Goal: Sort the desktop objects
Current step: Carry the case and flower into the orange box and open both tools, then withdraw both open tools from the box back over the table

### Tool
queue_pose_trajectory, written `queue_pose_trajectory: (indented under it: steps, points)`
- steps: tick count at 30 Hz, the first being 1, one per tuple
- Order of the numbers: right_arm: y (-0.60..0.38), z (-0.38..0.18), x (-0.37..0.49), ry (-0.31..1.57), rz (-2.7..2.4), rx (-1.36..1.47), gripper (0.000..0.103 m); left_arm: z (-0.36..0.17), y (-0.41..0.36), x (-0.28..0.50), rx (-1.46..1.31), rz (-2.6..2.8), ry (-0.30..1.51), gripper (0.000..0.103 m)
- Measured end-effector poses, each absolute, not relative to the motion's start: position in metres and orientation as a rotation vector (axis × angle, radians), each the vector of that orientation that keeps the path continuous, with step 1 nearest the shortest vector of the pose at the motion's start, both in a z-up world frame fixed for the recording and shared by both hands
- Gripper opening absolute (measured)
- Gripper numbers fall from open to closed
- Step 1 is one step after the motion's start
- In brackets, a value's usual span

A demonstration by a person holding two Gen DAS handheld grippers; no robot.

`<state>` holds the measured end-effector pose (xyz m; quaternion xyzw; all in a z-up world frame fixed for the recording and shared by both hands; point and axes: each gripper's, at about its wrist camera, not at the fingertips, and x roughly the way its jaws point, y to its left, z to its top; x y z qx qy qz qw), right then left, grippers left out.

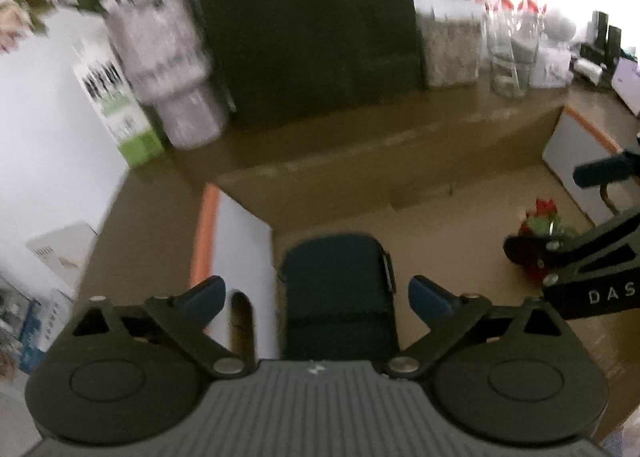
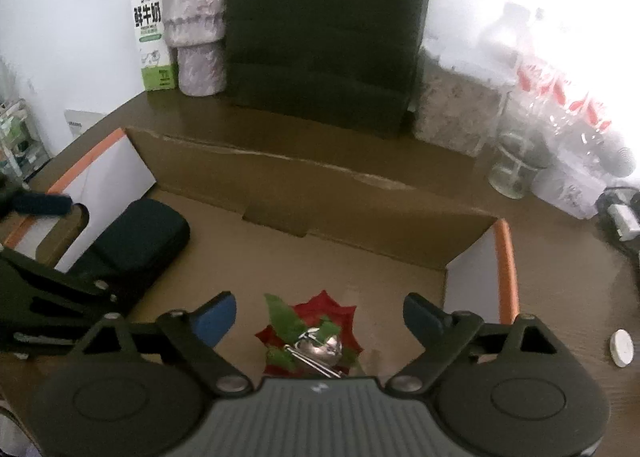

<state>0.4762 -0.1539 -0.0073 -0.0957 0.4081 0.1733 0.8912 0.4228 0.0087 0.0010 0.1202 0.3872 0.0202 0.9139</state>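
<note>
A: What takes up most of the desk?

B: An open cardboard box (image 2: 304, 185) with orange-edged white flaps sits on the brown table (image 2: 560, 269). Behind it stands a dark upright panel (image 2: 324, 25), with a milk carton (image 2: 152, 41) and a mottled tumbler (image 2: 196, 29) of flowers to its left and clear bottles (image 2: 536, 97) to its right.

A: And inside the box?

B: A dark zip case (image 1: 336, 289) lies on the box floor by the left flap. Near the right side lies a small red and green flower ornament (image 2: 312, 333) with a shiny metal part.

A: How do the tools stand?

B: The left gripper (image 1: 316, 295) hangs over the case with its blue pads spread wide, the case between them but not pressed. The right gripper (image 2: 318, 317) is spread apart too, with the ornament lying loose between its fingers.

A: Anything smaller?

B: A white round cap (image 2: 622, 347) rests on the table outside the box, right of the flap.
</note>
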Motion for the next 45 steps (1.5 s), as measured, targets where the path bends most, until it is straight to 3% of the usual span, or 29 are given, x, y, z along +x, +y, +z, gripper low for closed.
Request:
queue_pose_trajectory:
  steps: [11, 14, 26, 34, 45]
  points:
    - [-0.168, 0.047, 0.423, 0.704, 0.351, -0.158, 0.095, 0.050, 0.025, 0.365, 0.117, 0.048, 0.616, 0.103]
    - [-0.168, 0.064, 0.395, 0.648, 0.345, -0.168, 0.101, 0.059, 0.026, 0.340, 0.109, 0.057, 0.579, 0.103]
    - [-0.183, 0.097, 0.275, 0.479, 0.387, -0.156, 0.103, 0.081, 0.028, 0.230, 0.049, 0.033, 0.457, 0.103]
    - [-0.197, 0.085, 0.189, 0.391, 0.420, -0.153, 0.103, 0.067, 0.023, 0.161, 0.052, 0.013, 0.426, 0.103]
    - [-0.216, 0.024, 0.090, 0.433, 0.399, -0.120, 0.103, 0.014, 0.028, 0.080, -0.082, 0.035, 0.413, 0.103]
